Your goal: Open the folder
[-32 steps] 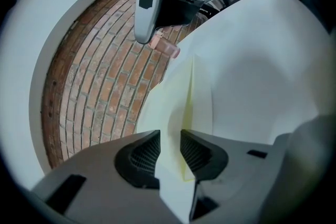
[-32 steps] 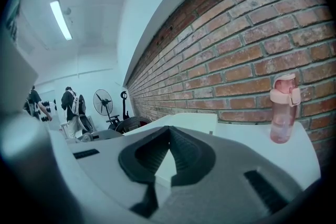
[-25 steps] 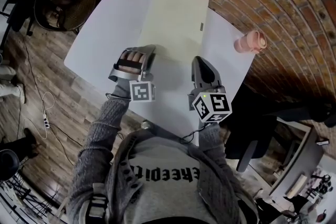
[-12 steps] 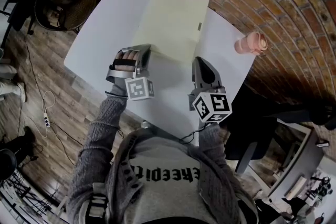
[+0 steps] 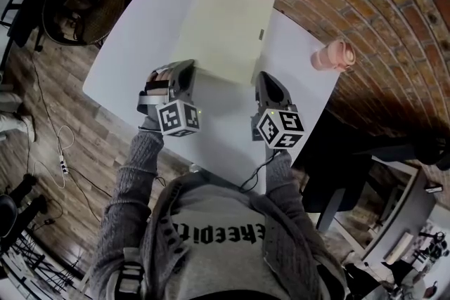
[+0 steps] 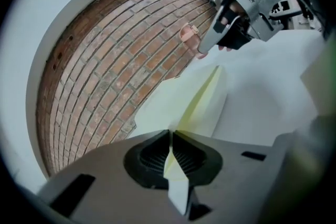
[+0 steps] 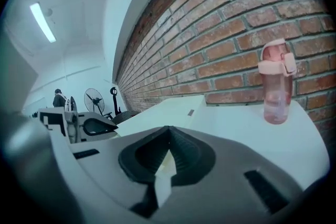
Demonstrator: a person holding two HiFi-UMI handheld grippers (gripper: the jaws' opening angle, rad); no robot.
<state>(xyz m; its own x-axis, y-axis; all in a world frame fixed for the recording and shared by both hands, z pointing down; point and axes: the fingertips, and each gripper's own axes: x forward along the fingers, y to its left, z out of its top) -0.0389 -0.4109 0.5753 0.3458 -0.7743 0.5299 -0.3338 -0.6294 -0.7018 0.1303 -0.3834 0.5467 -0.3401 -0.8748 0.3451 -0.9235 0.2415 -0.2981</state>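
On the white tabletop [image 5: 133, 46], the pale yellow folder [image 5: 225, 28] lies toward 12 o'clock. The left tool [image 5: 188, 67], whose jaws have just been closing, pinches the folder's edge at its 7 o'clock corner. The right tool [image 5: 261, 78], jaws pressed together, points at the 5 o'clock corner.

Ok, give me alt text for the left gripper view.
The left hand-held gripper, whose jaws have just been closing, pinches the edge of a pale yellow folder on a white table. Beyond it the right hand-held gripper hangs close to the folder, with a pink bottle by a brick wall.
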